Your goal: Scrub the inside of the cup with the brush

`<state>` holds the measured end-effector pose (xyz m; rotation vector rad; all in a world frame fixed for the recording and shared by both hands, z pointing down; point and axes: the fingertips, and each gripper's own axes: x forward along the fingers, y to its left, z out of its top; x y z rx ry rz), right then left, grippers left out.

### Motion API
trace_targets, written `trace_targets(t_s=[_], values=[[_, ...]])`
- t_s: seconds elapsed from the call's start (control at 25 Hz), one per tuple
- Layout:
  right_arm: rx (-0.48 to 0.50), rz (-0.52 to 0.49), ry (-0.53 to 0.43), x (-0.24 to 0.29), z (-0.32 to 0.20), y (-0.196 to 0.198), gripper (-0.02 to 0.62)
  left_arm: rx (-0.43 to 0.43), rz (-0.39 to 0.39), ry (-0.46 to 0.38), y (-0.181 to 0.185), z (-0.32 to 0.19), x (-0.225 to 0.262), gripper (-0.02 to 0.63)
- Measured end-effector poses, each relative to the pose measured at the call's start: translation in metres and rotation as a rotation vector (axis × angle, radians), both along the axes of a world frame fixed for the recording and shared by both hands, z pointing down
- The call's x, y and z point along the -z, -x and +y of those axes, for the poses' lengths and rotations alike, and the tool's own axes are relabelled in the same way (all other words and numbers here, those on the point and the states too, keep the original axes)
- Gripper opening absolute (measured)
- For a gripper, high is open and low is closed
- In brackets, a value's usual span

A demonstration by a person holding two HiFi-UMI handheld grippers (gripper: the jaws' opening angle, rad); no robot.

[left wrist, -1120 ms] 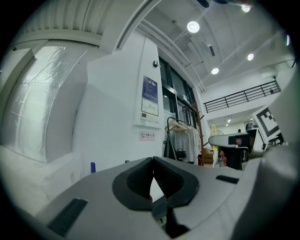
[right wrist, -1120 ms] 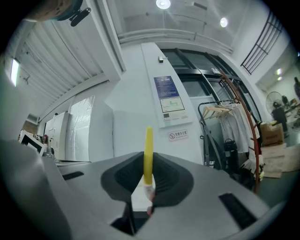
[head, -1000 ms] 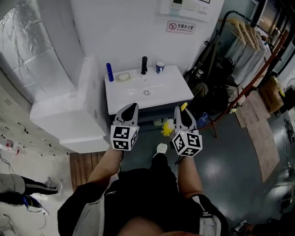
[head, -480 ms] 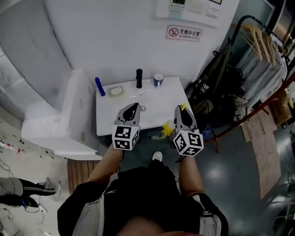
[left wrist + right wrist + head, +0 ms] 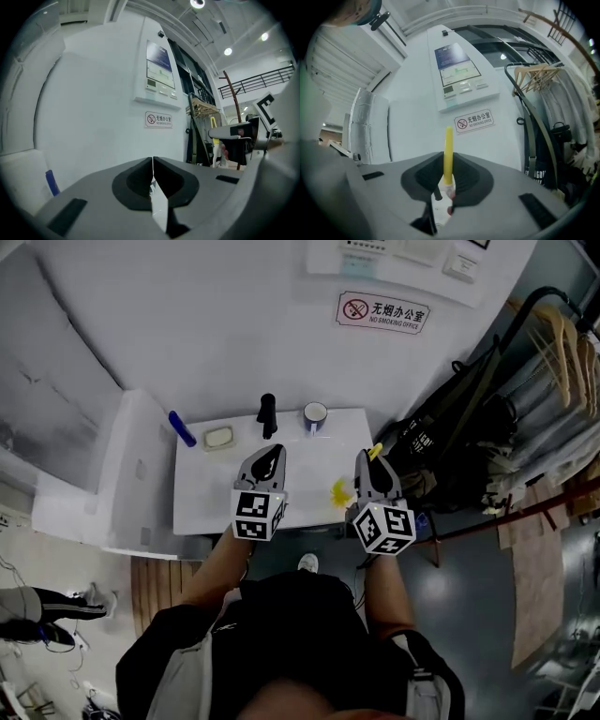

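Observation:
A blue-and-white cup stands at the back of the white washbasin top, to the right of the black tap. My right gripper is shut on a yellow brush; its handle sticks up between the jaws, and the bristles hang to the left, below the gripper. My left gripper hovers over the basin's front half, shut and holding nothing. In the left gripper view the jaws meet with nothing between them. Both grippers are well short of the cup.
A soap dish and a blue stick-like item lie at the basin's back left. A white cabinet adjoins the basin on the left. Black bags and a clothes rack crowd the right. A no-smoking sign hangs on the wall.
The person has stepped toward the washbasin; both grippers, earlier in front of its edge, are now over its top. Neither grip has changed.

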<state>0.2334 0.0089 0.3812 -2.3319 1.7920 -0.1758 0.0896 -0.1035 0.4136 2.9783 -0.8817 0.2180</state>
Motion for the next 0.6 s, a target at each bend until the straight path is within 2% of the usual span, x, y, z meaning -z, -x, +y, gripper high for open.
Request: trace_targets(t_s=[0.28, 0.6], values=[[0.026, -0.025, 0.031, -0.011, -0.029, -0.046, 0.056, 0.023, -0.011, 0.034, -0.045, -0.021, -0.021, 0.015], [0.028, -0.073, 0.058, -0.03, -0.042, -0.066, 0.055, -0.001, -0.109, 0.094, -0.076, -0.032, -0.068, 0.015]])
